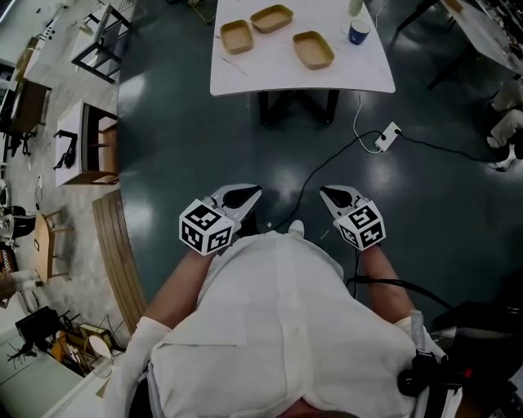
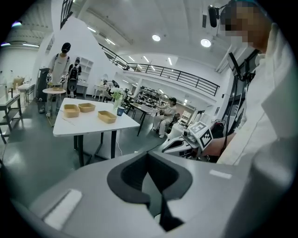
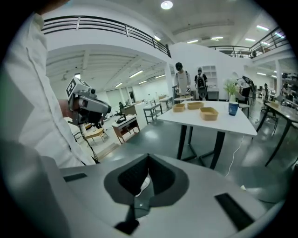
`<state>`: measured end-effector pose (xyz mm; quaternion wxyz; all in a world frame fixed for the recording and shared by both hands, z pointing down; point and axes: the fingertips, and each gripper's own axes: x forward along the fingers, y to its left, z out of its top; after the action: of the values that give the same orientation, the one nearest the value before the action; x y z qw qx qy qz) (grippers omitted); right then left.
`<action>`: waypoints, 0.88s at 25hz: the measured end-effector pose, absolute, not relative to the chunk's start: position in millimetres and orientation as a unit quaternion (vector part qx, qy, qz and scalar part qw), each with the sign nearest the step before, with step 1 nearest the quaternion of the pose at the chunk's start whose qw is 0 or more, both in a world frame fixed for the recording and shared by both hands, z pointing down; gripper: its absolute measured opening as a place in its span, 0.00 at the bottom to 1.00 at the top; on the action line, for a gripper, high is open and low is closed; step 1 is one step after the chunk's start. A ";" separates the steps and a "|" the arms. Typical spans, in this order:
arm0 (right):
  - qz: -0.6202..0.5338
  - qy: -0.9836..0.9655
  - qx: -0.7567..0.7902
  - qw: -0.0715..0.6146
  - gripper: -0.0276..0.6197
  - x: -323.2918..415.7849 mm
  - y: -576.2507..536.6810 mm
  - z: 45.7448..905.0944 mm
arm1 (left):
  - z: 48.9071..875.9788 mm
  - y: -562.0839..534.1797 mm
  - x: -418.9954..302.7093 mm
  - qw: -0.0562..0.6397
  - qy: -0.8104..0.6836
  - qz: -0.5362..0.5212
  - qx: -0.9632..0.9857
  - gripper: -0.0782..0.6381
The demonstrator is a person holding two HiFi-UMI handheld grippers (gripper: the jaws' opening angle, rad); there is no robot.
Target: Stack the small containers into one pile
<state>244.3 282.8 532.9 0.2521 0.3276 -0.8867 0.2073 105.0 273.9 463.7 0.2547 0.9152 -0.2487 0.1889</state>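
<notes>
Layout, big to small: floor (image 1: 180, 155), then the white tabletop (image 1: 359, 73) well ahead of the person, with an open stretch of floor between. A cable and power strip (image 1: 386, 136) lie on the floor by the tabletop's near right corner. Three tan containers sit on the tabletop, apart and unstacked: left one (image 1: 237, 36), middle one (image 1: 272, 18), right one (image 1: 314, 49). A blue cup (image 1: 358, 33) stands just right of them.

Step in hand, my read: approach. Nothing is stacked yet, so the task is at zero.
- Step up to the near edge first, keeping clear of the cable. The containers can't be reached from here.
- Pick one container as the base, leave it put, and bring the other two to it.
- Grip by a side wall at the rim, not across the whole container.
- Line the long sides up before lowering so each one nests instead of sitting cocked.
- Watch the cup when swinging in the right container.

Pose: left gripper (image 1: 255, 193) and right gripper (image 1: 327, 194) are held low and close to the torso, level with each other. Tips angle inward toward each other and forward. Forearms are bent and tucked in. Both grippers are clenched with jaws together, nothing held.
</notes>
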 end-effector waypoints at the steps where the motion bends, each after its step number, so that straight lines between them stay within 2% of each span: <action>1: 0.209 -0.886 0.330 0.249 0.05 242.3 275.7 533.5 | 462.6 265.4 103.5 0.252 -0.249 0.186 0.916 0.12; 12: 0.227 -0.854 0.400 0.243 0.05 202.9 154.3 519.1 | 455.8 136.2 52.9 0.233 -0.217 0.154 0.935 0.12; 22: 0.236 -0.834 0.449 0.216 0.05 146.4 -2.6 501.2 | 459.4 55.6 -41.1 0.232 -0.212 0.157 0.936 0.12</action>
<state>146.4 -2.6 501.2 0.2161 0.4491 -0.8342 0.2361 -41.1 55.6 459.4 0.2319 0.9363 -0.2119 0.1568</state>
